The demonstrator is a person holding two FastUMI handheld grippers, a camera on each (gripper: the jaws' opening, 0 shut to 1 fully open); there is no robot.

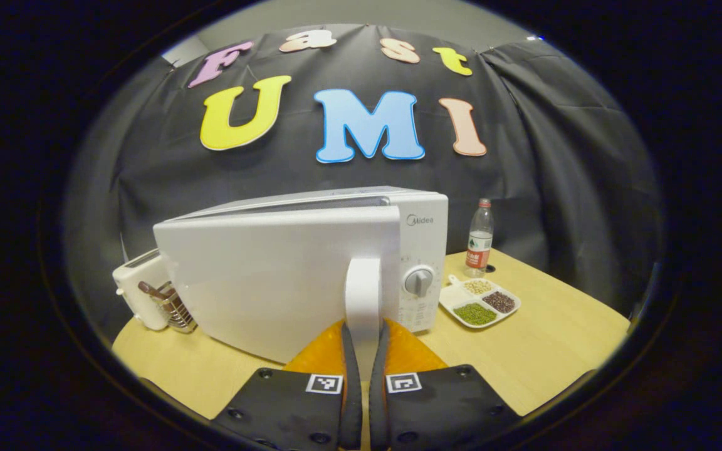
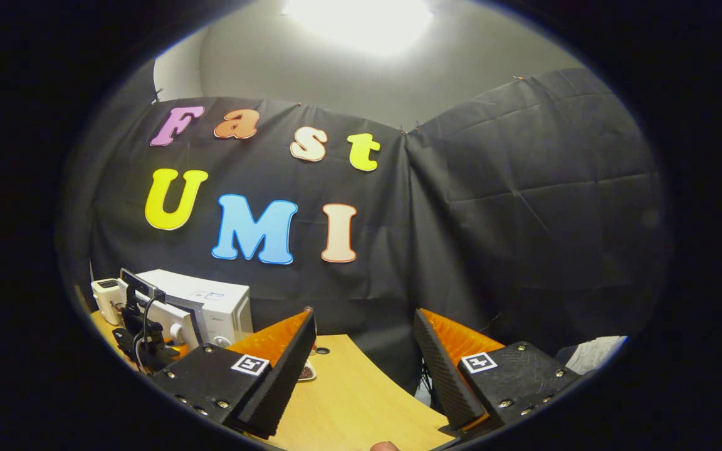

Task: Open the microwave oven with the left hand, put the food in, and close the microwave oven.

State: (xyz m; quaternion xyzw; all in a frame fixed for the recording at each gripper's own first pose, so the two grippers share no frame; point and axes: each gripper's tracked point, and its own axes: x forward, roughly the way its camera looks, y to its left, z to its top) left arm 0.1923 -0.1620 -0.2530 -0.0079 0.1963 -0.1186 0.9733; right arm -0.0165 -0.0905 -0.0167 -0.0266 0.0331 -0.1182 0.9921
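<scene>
Left gripper (image 1: 363, 351): nearest item in the left gripper view, fingers clamped on the vertical door handle (image 1: 362, 294) of the white microwave oven (image 1: 311, 263). Handle's long axis upright, running straight up from between the fingers. Door (image 1: 267, 282) swung partly out, hinged at its far left edge (cavity not visible from here). Divided food tray (image 1: 479, 303) with beans and grains: on the wooden table (image 1: 561, 338), just right of the oven, near a water bottle (image 1: 479, 238).

Right gripper (image 2: 364, 369): fingers spread, holding nothing, raised well off to the right; judged the nearer one for fetching the tray.
</scene>
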